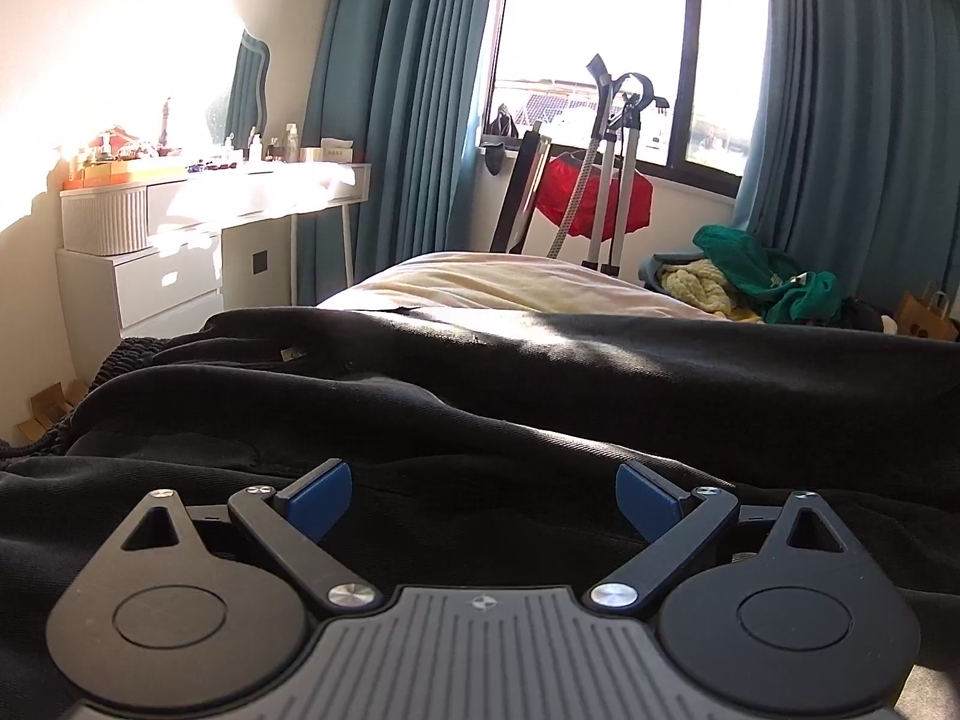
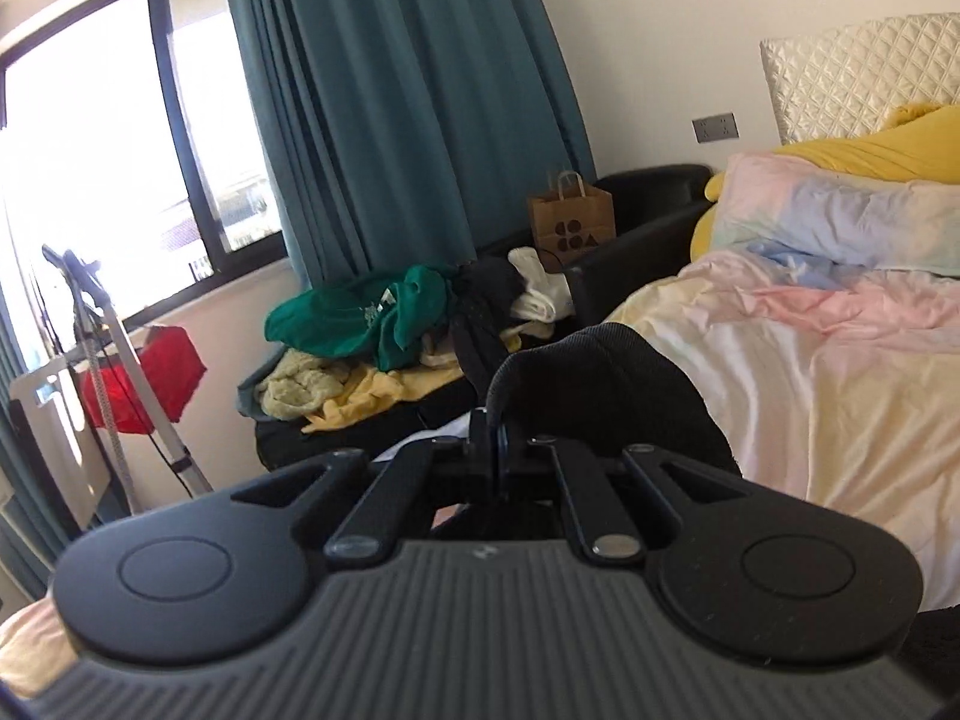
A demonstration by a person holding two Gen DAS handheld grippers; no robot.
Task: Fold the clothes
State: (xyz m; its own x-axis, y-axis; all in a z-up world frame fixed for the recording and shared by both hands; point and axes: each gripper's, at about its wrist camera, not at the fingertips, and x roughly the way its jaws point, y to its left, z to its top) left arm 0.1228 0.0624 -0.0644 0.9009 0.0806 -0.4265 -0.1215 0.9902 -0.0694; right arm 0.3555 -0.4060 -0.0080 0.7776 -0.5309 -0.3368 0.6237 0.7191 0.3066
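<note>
Black garment (image 1: pixel 480 396): matt knit cloth. Bag (image 2: pixel 571 221): brown paper. Curtain (image 2: pixel 390 90): teal cloth, matt.

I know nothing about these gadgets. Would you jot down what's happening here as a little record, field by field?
Place: bedroom, work done on the bed
Garment: black garment spread across the bed
Left gripper: open, low over the black cloth, holding nothing
Right gripper: shut on a lifted edge of the black garment
Waiting pile: green and yellow clothes heaped beside the bed
Nearby: paper bag, teal curtains, window
</note>
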